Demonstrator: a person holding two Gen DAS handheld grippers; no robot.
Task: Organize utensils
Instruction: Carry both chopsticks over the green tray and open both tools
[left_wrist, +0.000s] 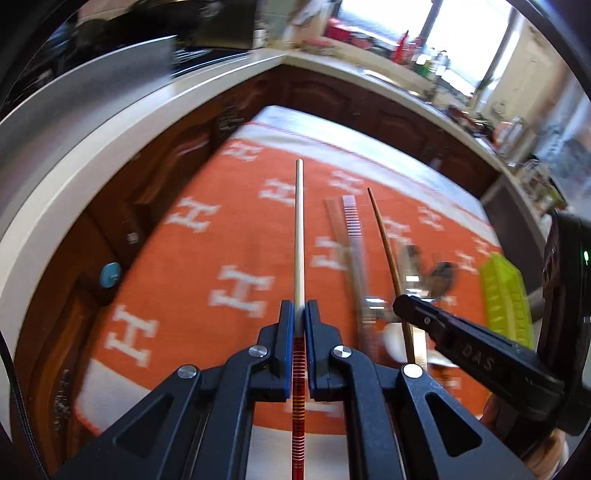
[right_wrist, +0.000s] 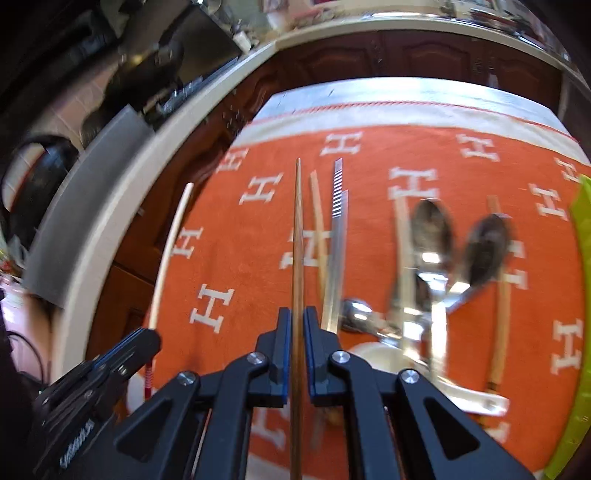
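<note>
Left gripper (left_wrist: 299, 314): I am pinching the pale chopstick (left_wrist: 298, 229) with the red banded handle, fingers pressed on it, tip lifted over the orange cloth (left_wrist: 207, 251).
Right gripper (right_wrist: 295, 321): I am clamping the brown chopstick (right_wrist: 297, 236), pads tight on its shaft.
Remaining utensils: metal tongs (right_wrist: 338, 243), two spoons (right_wrist: 432, 225) and more chopsticks are lying on the cloth, blurred.
Green tray (right_wrist: 581, 258): sitting at the cloth's right edge.

Left tongs (left_wrist: 299, 314) clamped on a pale chopstick (left_wrist: 299, 229) above the orange cloth (left_wrist: 207, 258); right tongs (left_wrist: 400, 306) pinch a brown chopstick (left_wrist: 384, 240).
</note>
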